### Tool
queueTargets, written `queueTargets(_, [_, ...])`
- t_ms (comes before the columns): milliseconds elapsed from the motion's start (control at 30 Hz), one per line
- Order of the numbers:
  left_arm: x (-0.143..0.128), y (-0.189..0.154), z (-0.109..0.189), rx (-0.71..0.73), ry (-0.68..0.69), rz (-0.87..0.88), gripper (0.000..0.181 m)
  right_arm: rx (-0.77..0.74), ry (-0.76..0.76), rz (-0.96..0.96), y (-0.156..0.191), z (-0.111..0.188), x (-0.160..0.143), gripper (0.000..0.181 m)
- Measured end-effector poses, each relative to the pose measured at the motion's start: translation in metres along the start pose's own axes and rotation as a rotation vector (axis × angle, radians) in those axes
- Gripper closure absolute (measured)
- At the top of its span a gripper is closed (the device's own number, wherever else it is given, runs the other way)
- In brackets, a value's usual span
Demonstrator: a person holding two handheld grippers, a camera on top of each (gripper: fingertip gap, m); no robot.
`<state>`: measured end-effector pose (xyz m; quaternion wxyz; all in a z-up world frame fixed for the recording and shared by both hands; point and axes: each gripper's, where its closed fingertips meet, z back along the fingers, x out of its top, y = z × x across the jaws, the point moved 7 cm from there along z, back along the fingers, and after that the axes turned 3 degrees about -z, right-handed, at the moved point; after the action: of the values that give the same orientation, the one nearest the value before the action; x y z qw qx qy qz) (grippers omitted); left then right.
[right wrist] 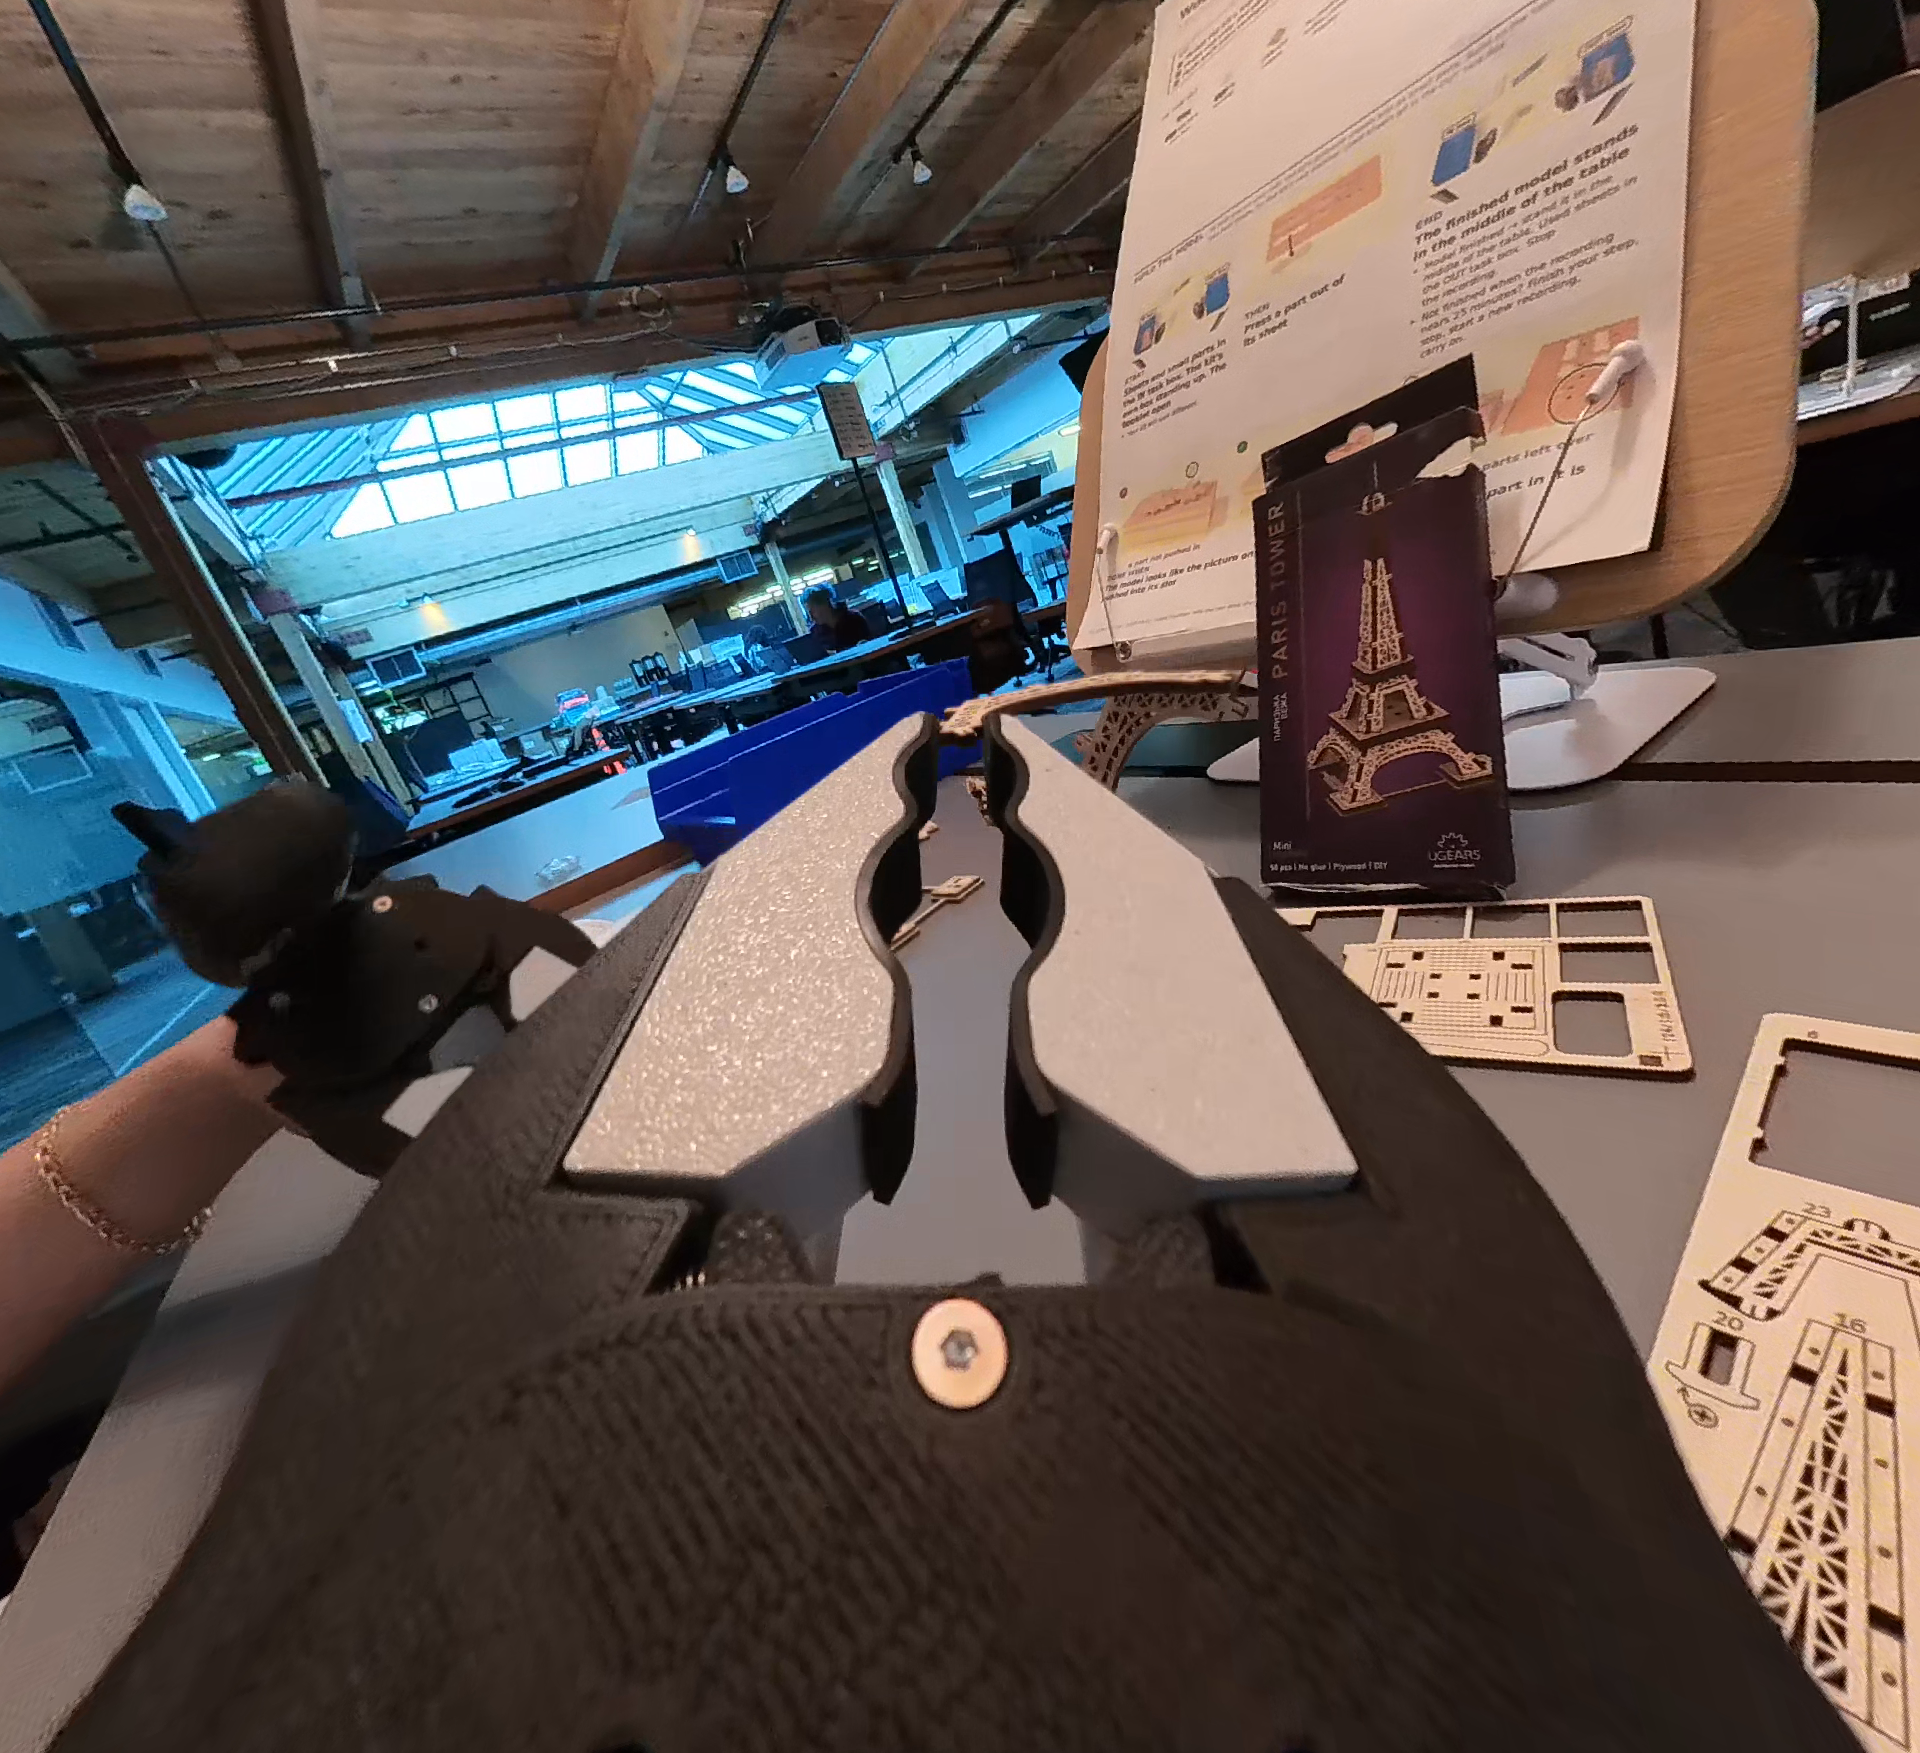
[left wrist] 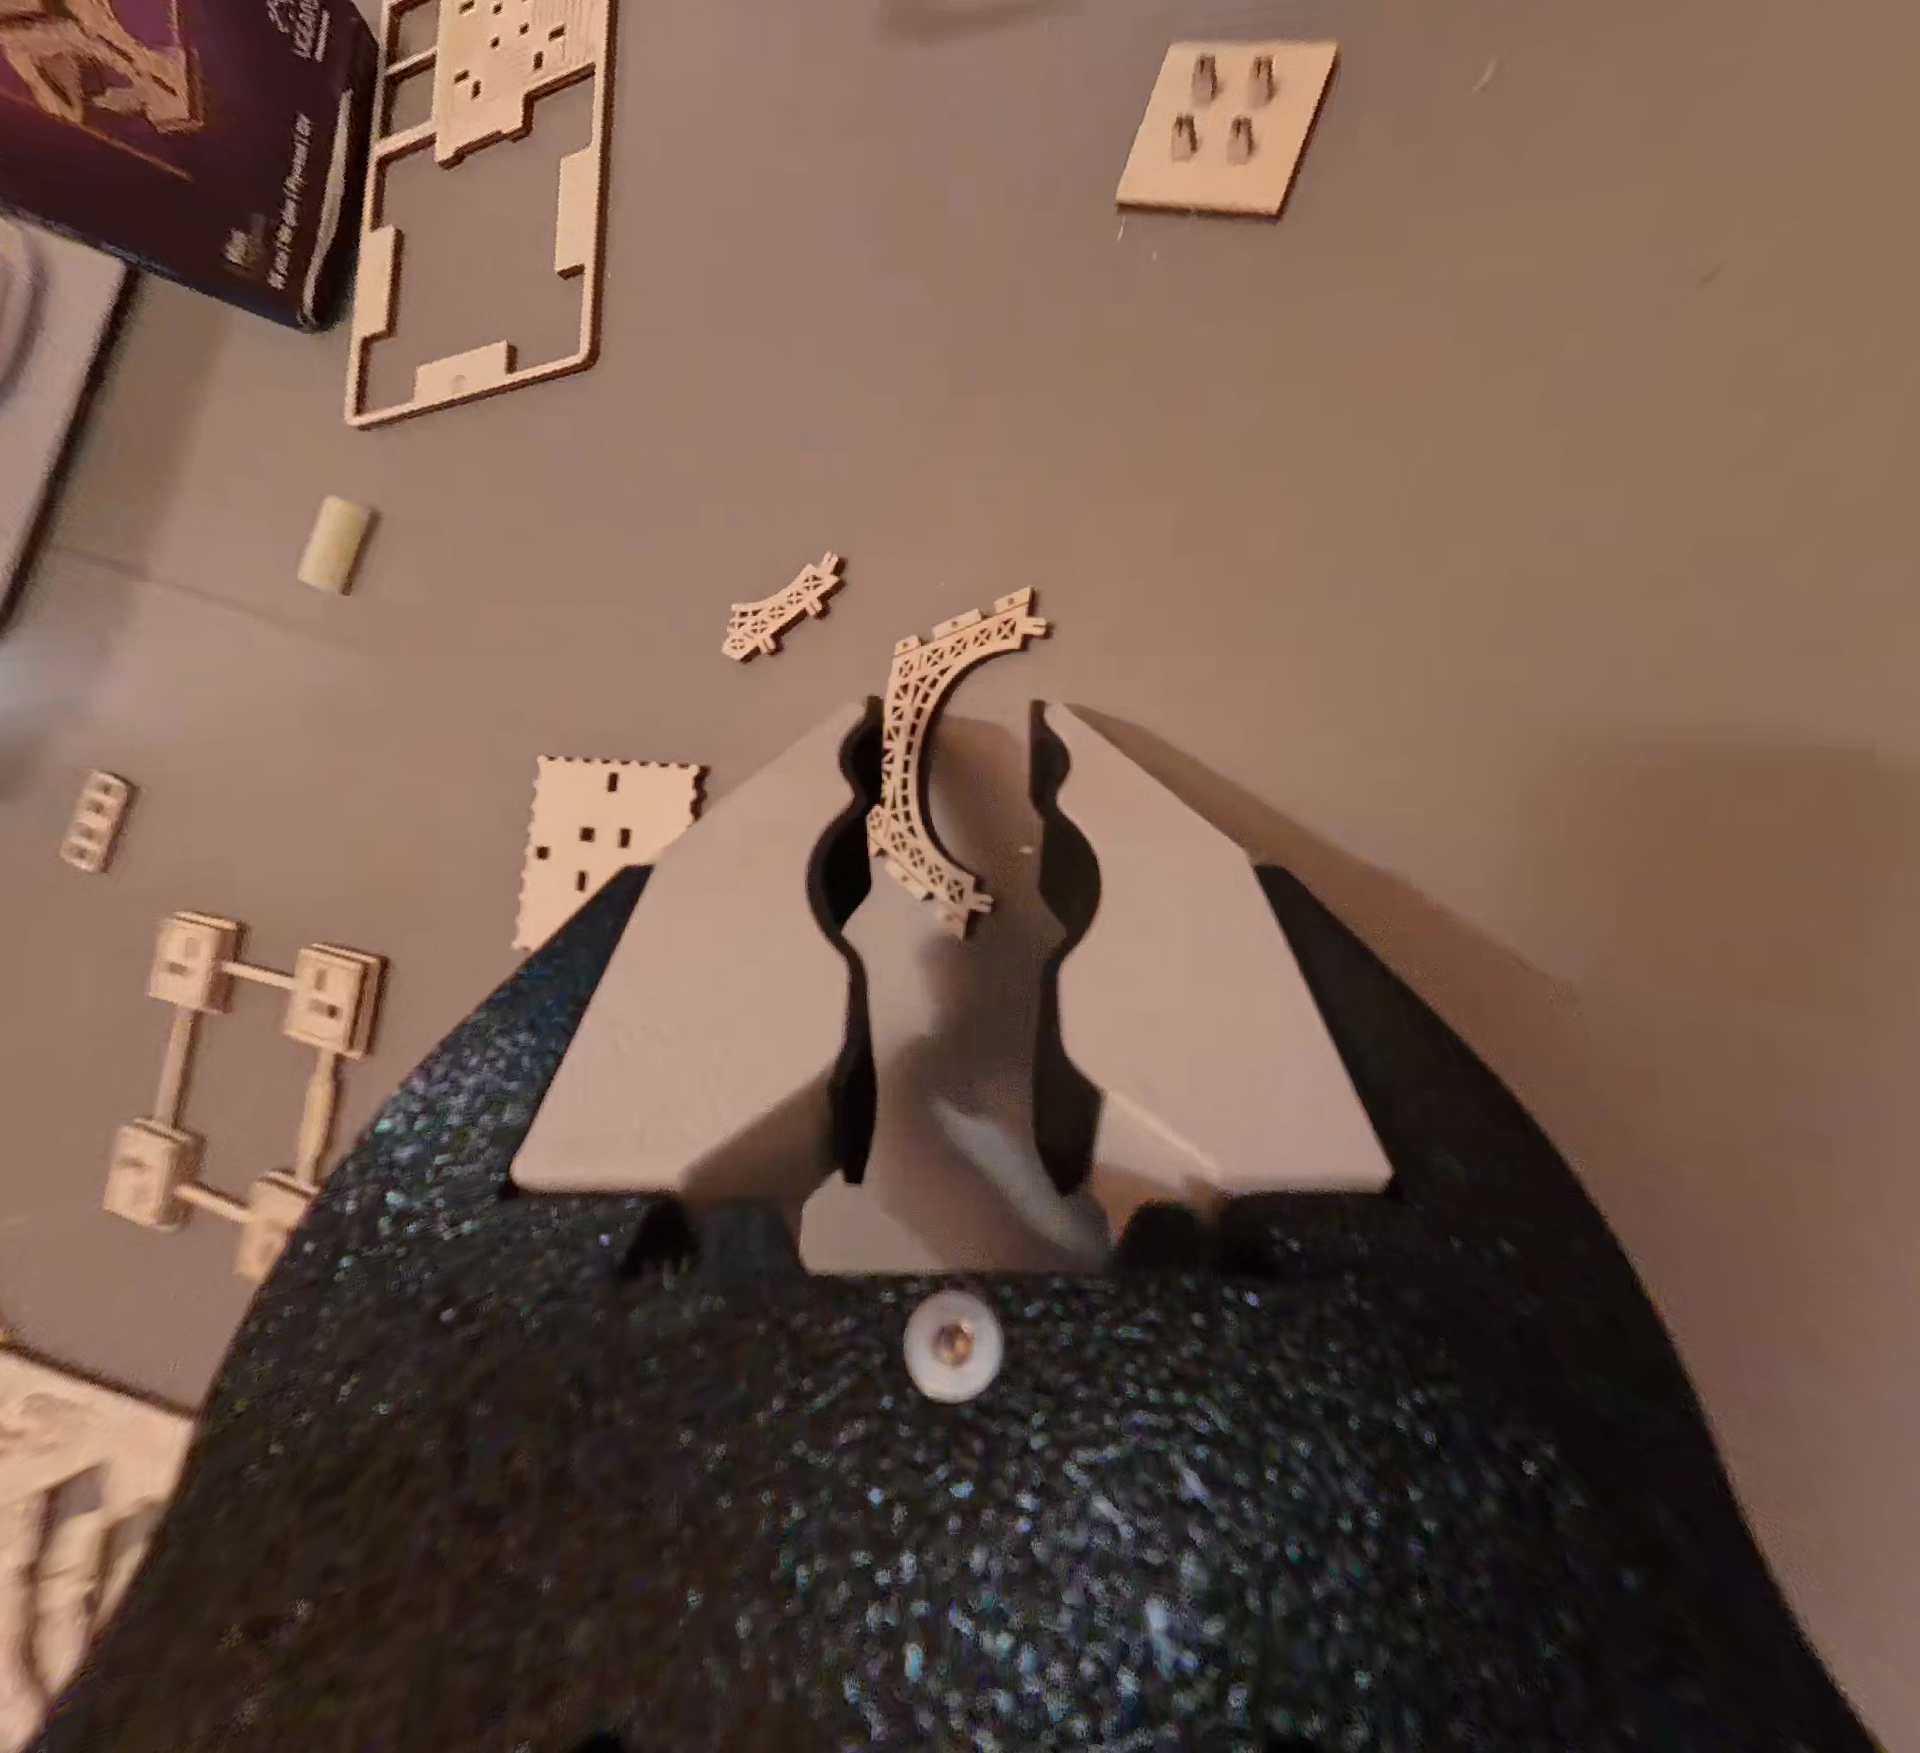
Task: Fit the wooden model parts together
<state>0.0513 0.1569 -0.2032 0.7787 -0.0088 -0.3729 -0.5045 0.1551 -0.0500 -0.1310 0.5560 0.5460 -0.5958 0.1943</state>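
In the left wrist view my left gripper (left wrist: 951, 716) is open, low over the grey table. A curved lattice wooden arch (left wrist: 930, 768) lies between its fingers, close to the left finger (left wrist: 769, 830), not clamped. A smaller lattice strip (left wrist: 784, 607) lies just beyond. In the right wrist view my right gripper (right wrist: 964, 727) is shut on another curved lattice arch (right wrist: 1132, 701), which sticks out to the right of the fingertips above the table. The left gripper (right wrist: 270, 914) also shows there at the left, on a person's arm.
Left wrist view: a punched-out wooden sheet (left wrist: 488, 134), a purple box (left wrist: 156, 93), a square plate with pegs (left wrist: 1226, 129), a slotted plate (left wrist: 603, 830), a four-block frame (left wrist: 239, 1059). Right wrist view: the upright box (right wrist: 1382, 685), a paper sheet on a stand (right wrist: 1403, 197), a blue bin (right wrist: 790, 768), wooden sheets (right wrist: 1507, 986). The left gripper's tips are roughly 20 cm from the right gripper's.
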Motion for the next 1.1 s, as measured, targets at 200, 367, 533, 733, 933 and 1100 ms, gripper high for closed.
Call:
queueTargets(200, [-0.026,0.015,0.017,-0.146,-0.062,0.25,0.141,0.014,-0.004,-0.017,0.0,0.001,0.001,0.175])
queueTargets(367, [-0.042,0.019,0.013,-0.222,-0.115,0.335,0.138,0.043,0.008,-0.03,0.003,-0.002,-0.002,0.175])
queueTargets(533, [-0.035,0.022,0.01,-0.227,-0.141,0.3,0.138,0.073,0.03,-0.024,0.008,-0.005,-0.006,0.176])
queueTargets(733, [-0.014,0.031,0.002,-0.314,-0.128,0.23,0.149,0.118,0.07,-0.013,0.013,-0.008,-0.011,0.175])
queueTargets(933, [-0.003,0.033,-0.011,-0.381,-0.008,0.083,0.153,0.125,0.101,0.006,0.014,-0.008,-0.014,0.175])
queueTargets(1100, [0.003,0.033,-0.021,-0.367,0.026,0.05,0.17,0.126,0.086,-0.051,0.012,-0.007,-0.012,0.175])
